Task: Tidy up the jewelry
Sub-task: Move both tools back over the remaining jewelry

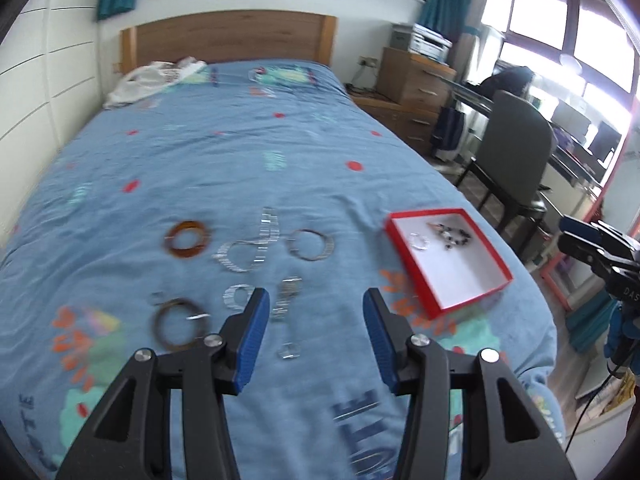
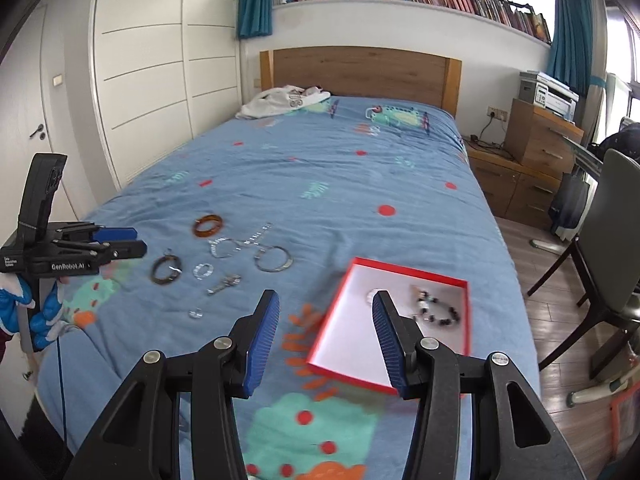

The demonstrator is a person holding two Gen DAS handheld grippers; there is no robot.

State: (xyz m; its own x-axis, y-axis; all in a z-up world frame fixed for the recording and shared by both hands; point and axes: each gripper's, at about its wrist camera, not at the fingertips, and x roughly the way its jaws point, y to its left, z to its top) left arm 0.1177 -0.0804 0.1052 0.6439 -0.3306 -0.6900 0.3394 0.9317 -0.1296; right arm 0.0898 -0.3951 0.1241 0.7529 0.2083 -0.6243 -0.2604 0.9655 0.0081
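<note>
we hold both claws above the foot of the bed [image 2: 360, 184], and neither has anything in it: the left claw [image 1: 316, 312] stands wide with only bedspread showing between its blue pads, and the right claw [image 2: 326, 312] is parted too, hanging over the near edge of the red box [image 2: 466, 312].

taking the red box as our landmark: inside it already lie a dark beaded bracelet [image 2: 438, 312] and a small clear ring [image 1: 420, 240]. to its left, well apart from it, the rest of the jewelry is scattered on the spread: an amber bangle [image 1: 188, 240], a silver chain [image 1: 248, 248], a thin metal bangle [image 1: 311, 245], a dark bangle [image 1: 178, 322], and a small metal piece [image 1: 286, 300] nearer us.

our worries from here:
- the bed is soft, so pressing down for a thin bangle could pinch the fabric with it, or sink the piece out of reach.
- the silver chain is limp and looped; gripped at one point it may trail and snag a neighbour, or slip out on the way to the box.
- the box sits near the bed's right edge; a nudge from the right claw could tip it off and spill its contents.
- both views are blurred, so the small pieces are hard to place exactly.
</note>
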